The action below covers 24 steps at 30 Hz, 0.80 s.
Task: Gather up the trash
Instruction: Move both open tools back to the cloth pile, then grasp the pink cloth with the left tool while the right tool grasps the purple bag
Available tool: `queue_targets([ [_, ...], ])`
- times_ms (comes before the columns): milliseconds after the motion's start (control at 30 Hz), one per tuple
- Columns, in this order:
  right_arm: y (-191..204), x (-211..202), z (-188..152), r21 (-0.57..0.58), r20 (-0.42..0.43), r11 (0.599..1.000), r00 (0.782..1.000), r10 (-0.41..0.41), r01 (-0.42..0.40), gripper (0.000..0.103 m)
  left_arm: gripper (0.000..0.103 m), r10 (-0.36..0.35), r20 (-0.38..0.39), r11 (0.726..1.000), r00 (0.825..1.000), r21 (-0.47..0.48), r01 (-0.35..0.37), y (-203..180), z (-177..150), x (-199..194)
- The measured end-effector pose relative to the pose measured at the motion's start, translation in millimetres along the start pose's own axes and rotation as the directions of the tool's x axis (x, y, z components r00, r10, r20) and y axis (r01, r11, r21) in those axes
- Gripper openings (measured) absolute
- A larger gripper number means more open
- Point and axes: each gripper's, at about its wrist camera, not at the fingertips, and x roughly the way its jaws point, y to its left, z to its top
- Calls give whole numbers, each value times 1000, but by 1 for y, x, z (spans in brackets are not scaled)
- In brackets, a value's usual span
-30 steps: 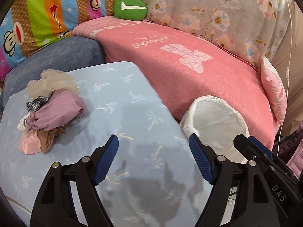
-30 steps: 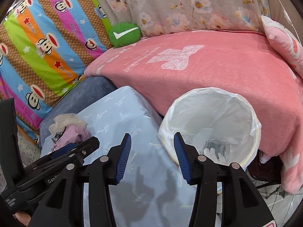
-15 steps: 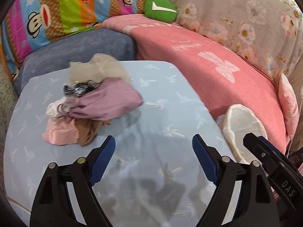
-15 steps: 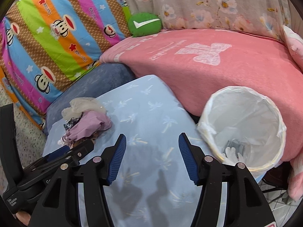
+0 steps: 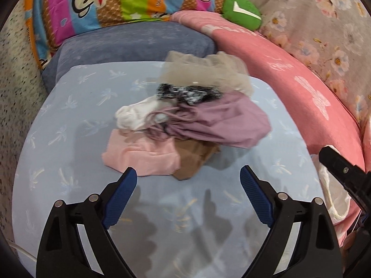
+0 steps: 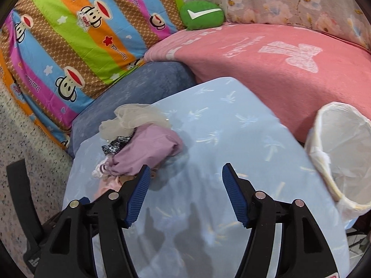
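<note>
A pile of crumpled cloth scraps (image 5: 185,125) lies on the light blue table (image 5: 69,153): mauve, pale pink, tan, white, black-and-white and sheer beige pieces. My left gripper (image 5: 187,185) is open and empty, just short of the pile's near edge. My right gripper (image 6: 185,180) is open and empty over the blue table (image 6: 231,139), with the pile (image 6: 143,146) to its left, partly behind its left finger. A bin lined with a white bag (image 6: 340,153) stands at the table's right edge; its rim (image 5: 329,190) also shows in the left wrist view.
A pink blanket (image 6: 278,62) covers the sofa behind the table. A blue cushion (image 5: 129,44), a striped monkey-print cover (image 6: 76,30) and a green pillow (image 6: 201,15) lie at the back. Speckled floor (image 6: 23,129) is at the left.
Both grippers have swung left: the cloth pile has come to the centre of the left wrist view and nearer, and the bin has slid to the right edge in both views. Both stay open.
</note>
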Motion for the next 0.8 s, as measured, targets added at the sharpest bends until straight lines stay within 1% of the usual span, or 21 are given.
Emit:
queue_targets([
  [167,24,34,2,-5,-48,1000,999,23,-24,63,87,31,-22,998,999,-48,-32,30,2,14],
  [300,34,56,5,9,-79,999,996,35,-34,63,87,46,-40,996,998,-79,-49,49,5,25],
  [367,38,66,7,15,-89,999,995,39,-37,63,87,42,-48,994,998,-95,-46,55,6,29],
  [500,42,82,6,27,-116,999,992,47,-44,63,86,7,-79,993,997,-114,-16,59,7,40],
  [567,44,87,2,25,-131,998,990,54,-51,55,85,-9,-93,993,996,-120,-3,59,6,45],
  [600,45,89,1,23,-139,998,988,61,-59,41,82,-18,-98,992,995,-123,6,58,5,46],
  [633,45,90,-1,21,-150,998,986,68,-66,26,74,-32,-103,992,994,-124,19,57,4,48],
  [667,45,91,-2,21,-159,997,984,74,-71,20,70,-40,-110,992,993,-125,26,58,4,49],
  [700,45,92,-3,21,-162,997,984,78,-75,9,64,-38,-116,992,993,-123,23,56,3,50],
  [733,45,90,-4,20,-163,996,983,83,-81,3,58,-30,-110,993,994,-117,17,57,2,49],
  [767,44,88,-5,17,-157,996,984,87,-85,3,53,-36,-110,994,993,-110,24,55,2,49],
  [800,44,85,-5,14,-151,996,984,91,-90,2,41,-51,-119,994,992,-106,38,54,2,49],
])
